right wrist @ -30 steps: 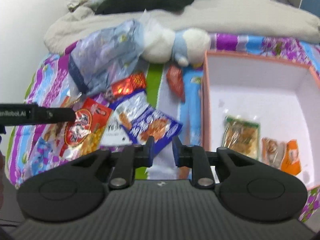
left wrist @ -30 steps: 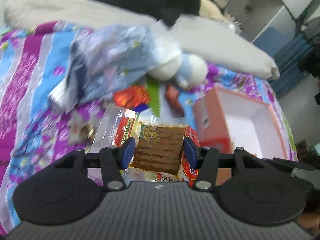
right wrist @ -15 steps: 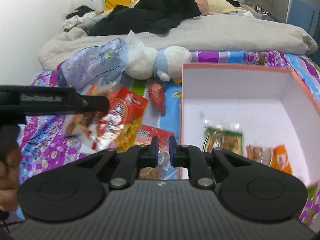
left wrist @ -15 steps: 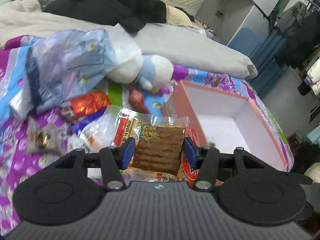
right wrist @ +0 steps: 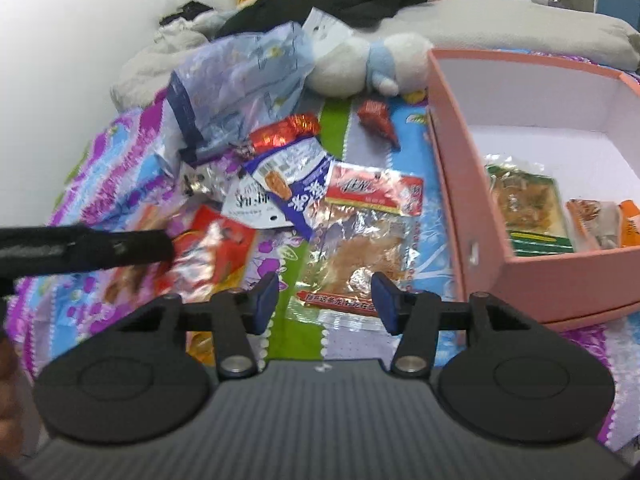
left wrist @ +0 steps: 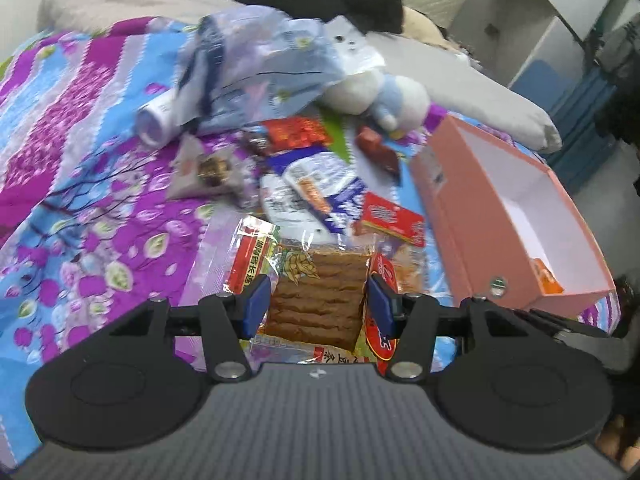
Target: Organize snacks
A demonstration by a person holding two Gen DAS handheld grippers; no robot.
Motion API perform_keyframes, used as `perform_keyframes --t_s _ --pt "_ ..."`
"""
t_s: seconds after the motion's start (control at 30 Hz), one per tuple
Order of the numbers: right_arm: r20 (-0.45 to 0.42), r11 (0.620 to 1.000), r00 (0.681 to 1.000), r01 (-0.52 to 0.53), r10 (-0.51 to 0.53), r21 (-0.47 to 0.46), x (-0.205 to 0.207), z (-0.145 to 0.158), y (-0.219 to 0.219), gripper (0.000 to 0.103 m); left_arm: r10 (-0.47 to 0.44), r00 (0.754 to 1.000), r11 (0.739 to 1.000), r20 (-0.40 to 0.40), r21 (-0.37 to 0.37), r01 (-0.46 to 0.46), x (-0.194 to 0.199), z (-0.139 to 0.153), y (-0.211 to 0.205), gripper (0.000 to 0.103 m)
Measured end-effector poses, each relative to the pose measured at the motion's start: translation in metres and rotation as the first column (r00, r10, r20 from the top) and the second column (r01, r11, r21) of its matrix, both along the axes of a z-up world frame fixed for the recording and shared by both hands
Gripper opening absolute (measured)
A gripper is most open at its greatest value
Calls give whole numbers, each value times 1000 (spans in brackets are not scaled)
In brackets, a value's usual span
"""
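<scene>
My left gripper (left wrist: 316,306) is shut on a clear snack packet (left wrist: 316,300) with brown strips and red print, held above the bedspread. It shows blurred in the right wrist view (right wrist: 208,252) under the left gripper's black finger (right wrist: 88,248). My right gripper (right wrist: 325,300) is open and empty, just above a clear dried-fish packet (right wrist: 360,240) with a red header. The pink box (right wrist: 528,276) stands to the right and holds a green packet (right wrist: 524,208) and orange packets (right wrist: 600,224). The box also shows in the left wrist view (left wrist: 480,216).
Loose snacks lie on the flowered bedspread (left wrist: 80,160): a blue-white packet (right wrist: 280,188), a red foil packet (right wrist: 284,132), a small red packet (right wrist: 376,118). A large crinkled plastic bag (right wrist: 240,88) and a plush toy (right wrist: 360,64) lie behind, then grey bedding.
My right gripper has opened from nearly shut and come down over the dried-fish packet. My left gripper, still holding its packet, has swung left, away from the box.
</scene>
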State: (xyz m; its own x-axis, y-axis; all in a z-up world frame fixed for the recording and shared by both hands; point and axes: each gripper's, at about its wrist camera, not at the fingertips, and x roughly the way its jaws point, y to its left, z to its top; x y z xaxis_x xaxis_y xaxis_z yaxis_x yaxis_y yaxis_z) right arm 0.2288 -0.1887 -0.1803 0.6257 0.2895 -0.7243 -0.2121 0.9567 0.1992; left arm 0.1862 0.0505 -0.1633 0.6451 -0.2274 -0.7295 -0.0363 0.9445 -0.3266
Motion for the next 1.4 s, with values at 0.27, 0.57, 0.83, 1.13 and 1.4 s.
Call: perform_keyframes --t_s 0.27,0.57,0.83,1.13,1.4 --pt "-39 995 996 71 -74 -70 45 -38 13 86 38 999 999 -20 -1 -38 12 -12 22 59" --pt "-91 988 995 36 -50 -151 63 -72 24 92 42 998 999 -50 3 -42 27 -21 20 31" --pt "-107 992 992 48 -60 -115 57 -61 15 44 44 997 999 -58 12 -43 20 -25 18 28" --pt "-115 994 993 23 -36 -111 21 -53 8 35 74 990 996 -123 62 -67 19 -57 25 83" --pt "-107 993 994 10 -22 -115 5 -49 7 36 69 983 970 -172 242 -25 34 -93 20 102"
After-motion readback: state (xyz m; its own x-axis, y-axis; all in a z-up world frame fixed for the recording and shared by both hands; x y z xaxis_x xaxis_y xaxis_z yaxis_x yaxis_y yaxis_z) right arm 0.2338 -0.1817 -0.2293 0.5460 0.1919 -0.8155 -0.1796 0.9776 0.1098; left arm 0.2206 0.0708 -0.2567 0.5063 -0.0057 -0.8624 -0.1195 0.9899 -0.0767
